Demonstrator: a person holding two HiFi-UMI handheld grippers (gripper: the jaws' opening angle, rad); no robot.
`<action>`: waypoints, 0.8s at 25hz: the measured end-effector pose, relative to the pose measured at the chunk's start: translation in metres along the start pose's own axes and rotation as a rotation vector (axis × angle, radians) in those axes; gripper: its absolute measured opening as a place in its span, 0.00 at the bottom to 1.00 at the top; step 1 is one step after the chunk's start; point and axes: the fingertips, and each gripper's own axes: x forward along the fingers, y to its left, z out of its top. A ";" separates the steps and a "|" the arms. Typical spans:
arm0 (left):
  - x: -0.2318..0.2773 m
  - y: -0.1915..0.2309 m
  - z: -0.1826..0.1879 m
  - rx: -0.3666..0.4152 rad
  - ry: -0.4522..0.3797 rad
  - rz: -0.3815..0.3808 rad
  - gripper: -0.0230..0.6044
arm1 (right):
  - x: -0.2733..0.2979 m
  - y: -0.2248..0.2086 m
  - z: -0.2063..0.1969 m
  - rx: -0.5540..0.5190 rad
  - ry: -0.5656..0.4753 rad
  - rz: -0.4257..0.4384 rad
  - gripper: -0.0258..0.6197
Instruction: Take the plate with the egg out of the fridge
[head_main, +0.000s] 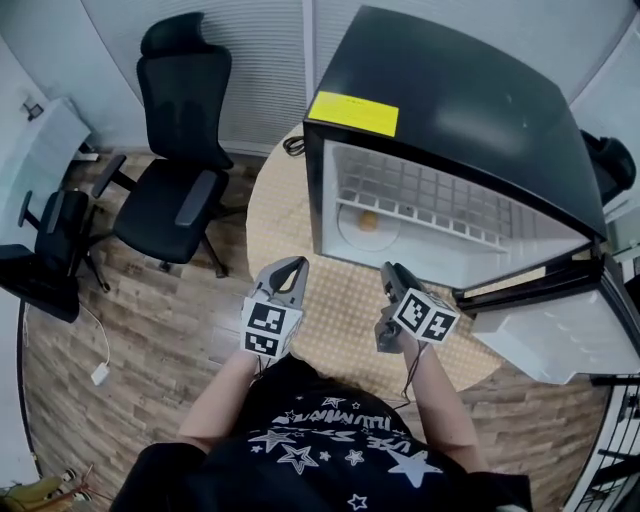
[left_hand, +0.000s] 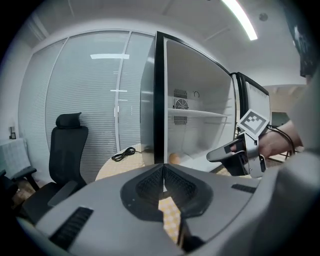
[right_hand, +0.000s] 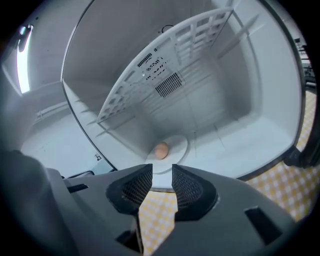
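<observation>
Right gripper view: my right tool (right_hand: 162, 174) is released, empty, facing the egg (right_hand: 161, 150) on the plate (right_hand: 179, 144) inside the fridge (right_hand: 225, 100). My left tool (left_hand: 163, 172) is clenched, empty.

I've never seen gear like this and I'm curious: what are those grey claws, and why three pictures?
No robot here: a person holds a two-jaw gripper in each hand. The head view, from a camera on their head, shows the left gripper and right gripper above a round table on which an open fridge stands. The other two pictures come from cameras riding on each gripper. Inside the fridge, a plate carries an egg. The left jaws are together, the right apart; neither holds anything.
</observation>
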 end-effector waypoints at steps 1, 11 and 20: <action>0.003 0.004 -0.001 0.002 0.003 -0.006 0.05 | 0.005 -0.001 0.002 0.007 0.004 -0.005 0.21; 0.023 0.014 0.007 0.034 -0.012 -0.068 0.05 | 0.047 -0.016 0.002 0.183 0.024 -0.064 0.27; 0.026 0.026 0.003 0.006 -0.002 -0.064 0.05 | 0.065 -0.024 0.009 0.314 -0.009 -0.082 0.27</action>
